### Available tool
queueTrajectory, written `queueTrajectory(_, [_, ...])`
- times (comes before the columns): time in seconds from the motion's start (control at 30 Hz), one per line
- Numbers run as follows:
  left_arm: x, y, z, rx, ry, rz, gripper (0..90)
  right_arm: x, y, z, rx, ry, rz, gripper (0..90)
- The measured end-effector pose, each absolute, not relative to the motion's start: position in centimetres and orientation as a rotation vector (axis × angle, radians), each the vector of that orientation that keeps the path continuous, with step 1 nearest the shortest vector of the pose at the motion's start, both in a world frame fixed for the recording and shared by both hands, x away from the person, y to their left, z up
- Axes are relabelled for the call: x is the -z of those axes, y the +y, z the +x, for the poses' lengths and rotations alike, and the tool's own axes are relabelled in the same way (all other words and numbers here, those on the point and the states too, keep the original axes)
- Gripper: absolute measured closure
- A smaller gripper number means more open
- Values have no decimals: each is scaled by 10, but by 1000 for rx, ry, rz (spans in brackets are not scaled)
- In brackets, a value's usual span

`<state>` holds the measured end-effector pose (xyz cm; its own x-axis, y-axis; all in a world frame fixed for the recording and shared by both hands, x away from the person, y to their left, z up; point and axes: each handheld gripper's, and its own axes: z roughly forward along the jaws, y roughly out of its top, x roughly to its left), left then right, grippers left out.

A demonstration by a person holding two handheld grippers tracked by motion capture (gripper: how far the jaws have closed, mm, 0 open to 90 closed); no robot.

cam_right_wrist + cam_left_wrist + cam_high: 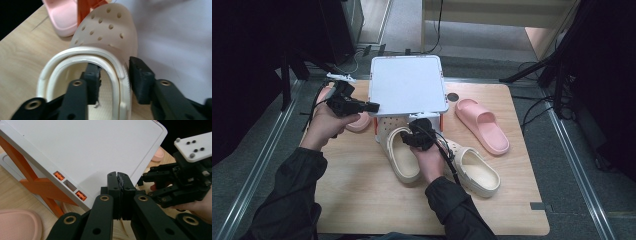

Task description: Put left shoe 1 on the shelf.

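Work in hand: we read it as sliding the cream perforated foam clog (105,32) under the white square-topped plastic rack with orange legs (408,82); its toe lies beneath the rack's 6 o'clock edge.
Right tool (113,77): spread, one jaw inside the clog's side wall, one outside, pads not pressing.
Left tool (119,185): pressed together, empty, at the rack's 9 o'clock edge.
Risk: we judge the loosely straddled clog may stay half out, or catch an orange leg and shift the rack.
Count, cream clogs: two; the second cream clog (477,170) lies at 4 o'clock.
Count, pink foam slides: two; one pink slide (482,124) at 3 o'clock, another pink slide (357,121) at 9 o'clock.
Count, racks: one, on the wooden bench (362,200).
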<state>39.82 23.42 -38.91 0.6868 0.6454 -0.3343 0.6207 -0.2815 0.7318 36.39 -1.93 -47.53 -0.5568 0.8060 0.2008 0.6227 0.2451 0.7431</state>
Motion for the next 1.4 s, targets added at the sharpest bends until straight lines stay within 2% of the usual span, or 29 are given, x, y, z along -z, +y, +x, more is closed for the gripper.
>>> queueTrajectory(0.13, [389,234,398,-34,981,1977,891,468,-28,357,-1234,2311,1319,524])
queueTrajectory(0.3, [389,234,398,-35,984,1975,891,454,-39,346,-1265,2309,1279,526])
queueTrajectory(0.37, [389,234,397,-36,986,1973,891,449,-44,340,-1274,2314,1258,585])
queueTrajectory(0.4, [389,234,397,-34,989,1973,889,445,-49,334,-1298,2331,1254,694])
queueTrajectory(0.43, [389,234,397,-36,991,1975,889,445,-49,334,-1298,2331,1254,694])
queueTrajectory(0.53, [388,233,397,-38,996,1976,889,445,-55,323,-1327,2363,1217,805])
queueTrajectory(0.63, [388,233,397,-36,998,1975,890,453,-60,307,-1355,2400,1195,867])
queueTrajectory(0.73, [388,233,397,-37,998,1976,890,457,-63,299,-1375,2403,1189,896])
queueTrajectory(1.1, [388,233,397,-41,1000,1973,890,473,-80,262,-1390,2433,1127,900])
queueTrajectory(1.4, [389,233,396,-43,1000,1972,891,499,-85,244,-1353,2514,1114,900])
